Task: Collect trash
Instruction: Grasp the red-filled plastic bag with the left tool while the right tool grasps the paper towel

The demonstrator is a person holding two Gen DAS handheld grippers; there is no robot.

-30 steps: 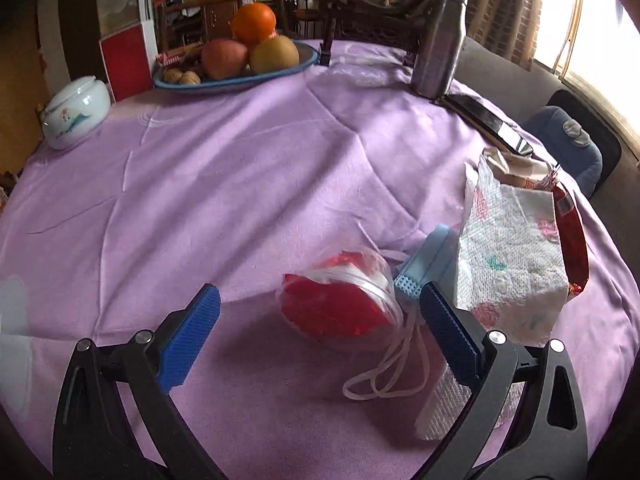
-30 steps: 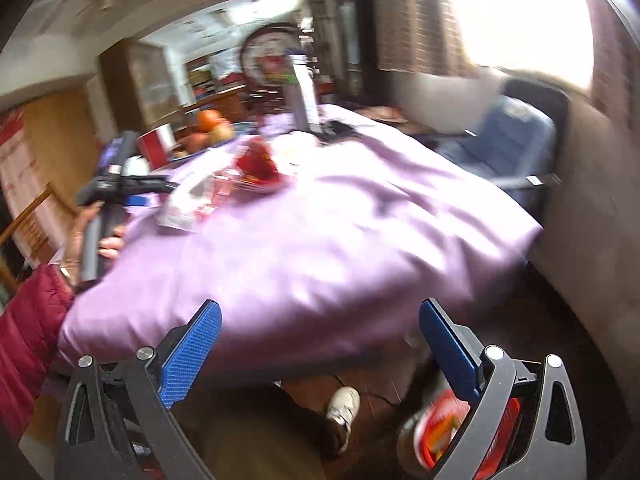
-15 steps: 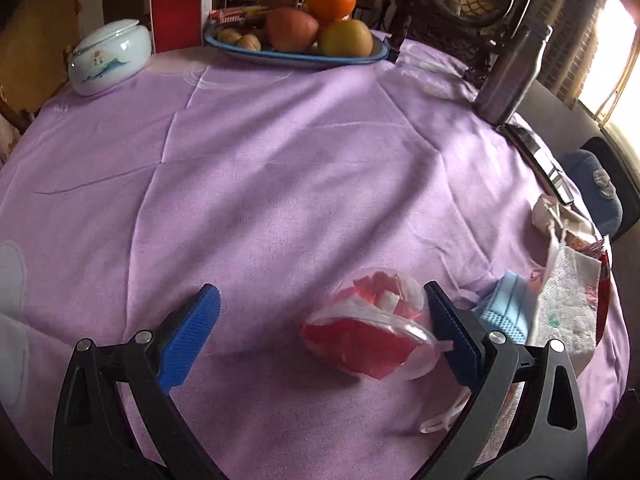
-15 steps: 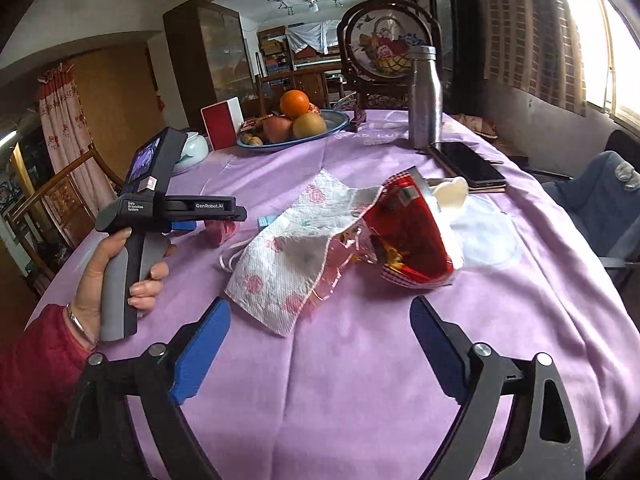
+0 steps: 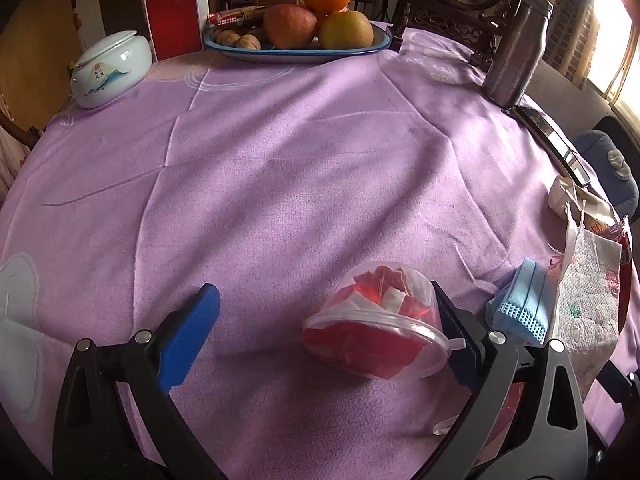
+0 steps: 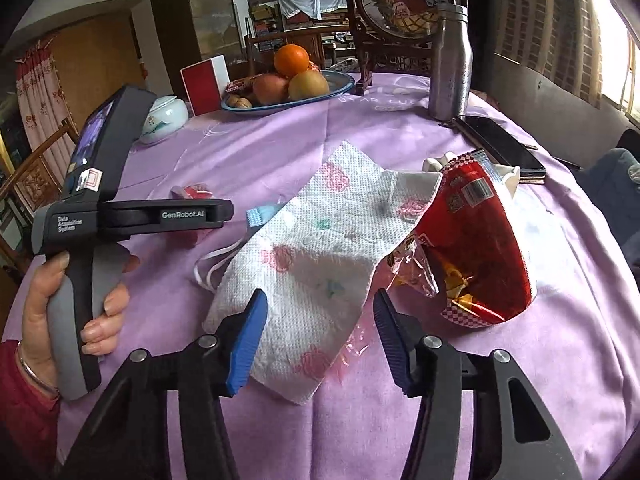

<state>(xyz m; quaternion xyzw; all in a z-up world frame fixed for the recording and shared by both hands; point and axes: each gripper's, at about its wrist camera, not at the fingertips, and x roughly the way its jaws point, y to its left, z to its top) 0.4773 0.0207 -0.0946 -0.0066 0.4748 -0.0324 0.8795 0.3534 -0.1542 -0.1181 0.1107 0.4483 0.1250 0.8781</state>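
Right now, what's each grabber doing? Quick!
Left gripper: open, plastic cup between its jaws, not squeezed.
Right gripper: open, just been closing over the paper towel.

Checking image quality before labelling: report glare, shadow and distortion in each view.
Left wrist view: window blown out at right, tongs' shadow under the plastic cup, fisheye bends the table. Right wrist view: sharp, window overexposed, dark corners.
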